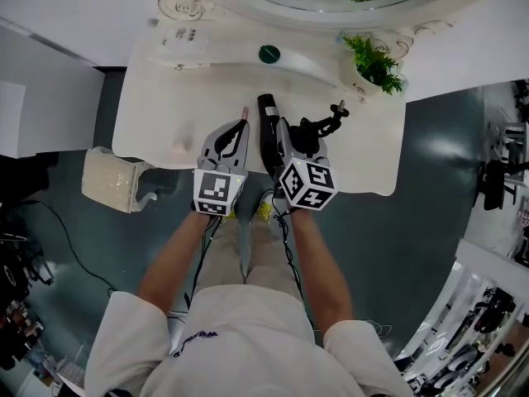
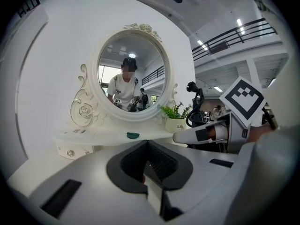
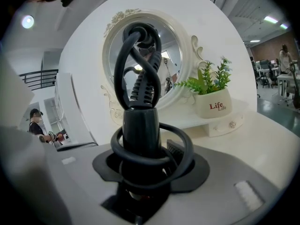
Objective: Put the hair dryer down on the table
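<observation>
Much of the hair dryer [image 3: 139, 125] is hard to read. The right gripper view shows only its dark handle with the cord [image 3: 140, 50] looped round it and twisted up in front of the mirror [image 3: 176, 55]. In the head view the right claw [image 1: 278, 135] covers part of its black body. No view shows whether it touches the tabletop [image 1: 165, 114] below. The mirror is cut off at the top of the head view.

The right claw is partly open and clamped on the dryer's handle, which stands up between its jaws (one loop of cord circles the handle just above them). Beyond this claw and to its right stands a potted plant [image 3: 213, 97].

The left claw [image 2: 151, 165] sits just to the left of the right one, its jaws drawn together with nothing between them. Ahead of it lies a small green thing [image 2: 133, 135] on the mirror's base, too small to name.
</observation>
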Available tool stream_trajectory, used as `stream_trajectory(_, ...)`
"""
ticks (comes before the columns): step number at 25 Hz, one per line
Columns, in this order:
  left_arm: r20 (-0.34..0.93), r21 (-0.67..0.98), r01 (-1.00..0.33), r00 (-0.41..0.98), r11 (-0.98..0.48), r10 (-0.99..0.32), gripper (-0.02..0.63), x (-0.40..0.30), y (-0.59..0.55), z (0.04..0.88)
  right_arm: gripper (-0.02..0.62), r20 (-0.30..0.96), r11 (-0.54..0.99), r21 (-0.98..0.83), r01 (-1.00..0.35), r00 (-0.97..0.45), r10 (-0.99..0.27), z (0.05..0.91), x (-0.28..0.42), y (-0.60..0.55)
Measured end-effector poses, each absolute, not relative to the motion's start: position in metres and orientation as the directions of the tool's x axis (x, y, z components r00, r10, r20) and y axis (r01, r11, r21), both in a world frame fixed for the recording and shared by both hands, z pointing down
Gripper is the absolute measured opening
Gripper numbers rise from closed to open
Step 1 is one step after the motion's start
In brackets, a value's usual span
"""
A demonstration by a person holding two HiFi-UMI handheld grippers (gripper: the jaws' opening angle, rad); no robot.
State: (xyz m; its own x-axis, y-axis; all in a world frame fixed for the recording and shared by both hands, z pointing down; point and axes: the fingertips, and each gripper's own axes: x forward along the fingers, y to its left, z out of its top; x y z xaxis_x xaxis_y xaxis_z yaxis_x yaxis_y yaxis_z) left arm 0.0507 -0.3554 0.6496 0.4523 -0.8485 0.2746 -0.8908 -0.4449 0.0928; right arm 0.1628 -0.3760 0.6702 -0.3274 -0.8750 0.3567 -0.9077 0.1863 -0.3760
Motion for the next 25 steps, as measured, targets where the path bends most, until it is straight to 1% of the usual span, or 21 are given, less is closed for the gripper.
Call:
stream_trajectory(8, 0.292, 0.093, -0.89, 0.452, -0.445, -0.843, 0.008, 0.048, -0.353, 0.654, 0.232, 0.378, 0.205, -0.351, -0.914, -0.339, -0.862, 0.677, 0.159, -0.377)
stream_trajectory(14, 0.307, 0.089, -0.888, 0.454, -0.45, -0.836, 0.008, 0.047, -0.347, 0.657, 0.233, 0.452, 0.245, -0.29, -0.925, -0.358, -0.817, 0.692, 0.155, -0.375)
stream_trajectory(25, 0.312, 0.101, -0.884, 0.464, -0.457, -0.829, 0.008, 0.045, -0.348, 0.657, 0.245, 0.524, 0.275, -0.193, -0.942, -0.336, -0.783, 0.698, 0.157, -0.381)
